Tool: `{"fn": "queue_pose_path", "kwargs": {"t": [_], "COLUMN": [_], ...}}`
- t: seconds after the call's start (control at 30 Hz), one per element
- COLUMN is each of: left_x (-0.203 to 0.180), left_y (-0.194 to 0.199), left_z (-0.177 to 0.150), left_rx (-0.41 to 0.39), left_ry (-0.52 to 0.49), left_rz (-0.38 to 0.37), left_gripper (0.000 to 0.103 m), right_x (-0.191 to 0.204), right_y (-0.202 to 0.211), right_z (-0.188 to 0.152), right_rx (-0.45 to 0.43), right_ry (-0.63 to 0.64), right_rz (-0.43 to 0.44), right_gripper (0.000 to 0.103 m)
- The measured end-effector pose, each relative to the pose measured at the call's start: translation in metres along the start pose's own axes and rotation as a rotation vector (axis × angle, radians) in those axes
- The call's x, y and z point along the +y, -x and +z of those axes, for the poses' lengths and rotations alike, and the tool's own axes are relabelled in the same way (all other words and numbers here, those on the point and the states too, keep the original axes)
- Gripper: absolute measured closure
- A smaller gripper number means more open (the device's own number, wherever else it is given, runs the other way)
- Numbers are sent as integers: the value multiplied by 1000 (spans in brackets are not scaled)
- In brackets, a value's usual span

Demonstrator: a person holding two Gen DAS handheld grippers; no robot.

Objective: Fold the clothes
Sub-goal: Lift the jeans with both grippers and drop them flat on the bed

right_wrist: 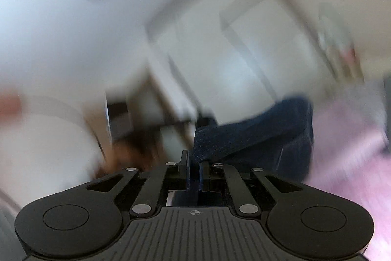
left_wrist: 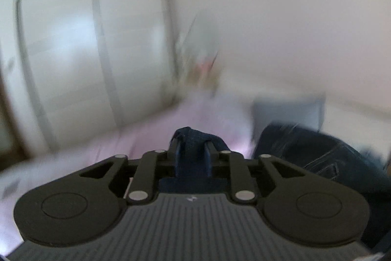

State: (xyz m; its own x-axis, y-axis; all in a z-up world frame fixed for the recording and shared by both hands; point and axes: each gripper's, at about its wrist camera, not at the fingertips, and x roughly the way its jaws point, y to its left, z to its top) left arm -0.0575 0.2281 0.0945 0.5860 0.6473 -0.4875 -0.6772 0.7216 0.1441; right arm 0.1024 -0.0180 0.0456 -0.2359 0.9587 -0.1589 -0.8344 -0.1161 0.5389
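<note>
Dark blue jeans (left_wrist: 325,151) bunched at right over a pink bedsheet (left_wrist: 171,124), stitching pale, all heavily blurred. Denim fold draped between the fingers of the left gripper (left_wrist: 191,146), jaws clamped on it. Thick hem clamped likewise in the right gripper (right_wrist: 194,166), cloth trailing rightward. Behind: white wardrobe doors (left_wrist: 73,40), grey pillow (left_wrist: 290,111), bare wall (left_wrist: 293,16).

Dark blue denim jeans (left_wrist: 325,155), blurred, lifted off the pink bed (left_wrist: 171,129). One bunched edge sits between the left hand-held gripper (left_wrist: 191,146) fingers, another fold between the right hand-held gripper (right_wrist: 194,163) fingers; remainder hangs crumpled.
</note>
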Motion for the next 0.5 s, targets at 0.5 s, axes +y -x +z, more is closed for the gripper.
{"fn": "queue_pose_path", "kwargs": {"t": [0.5], "left_x": [61], "left_y": [143], "left_z": [-290], "left_rx": [541], "left_ry": [463], "left_rz": [303], "left_gripper": [74], "right_x": [31], "right_y": [-103], "right_z": [-130], "right_rx": [721], "right_ry": [24], "right_rz": [-331], "right_gripper": [63]}}
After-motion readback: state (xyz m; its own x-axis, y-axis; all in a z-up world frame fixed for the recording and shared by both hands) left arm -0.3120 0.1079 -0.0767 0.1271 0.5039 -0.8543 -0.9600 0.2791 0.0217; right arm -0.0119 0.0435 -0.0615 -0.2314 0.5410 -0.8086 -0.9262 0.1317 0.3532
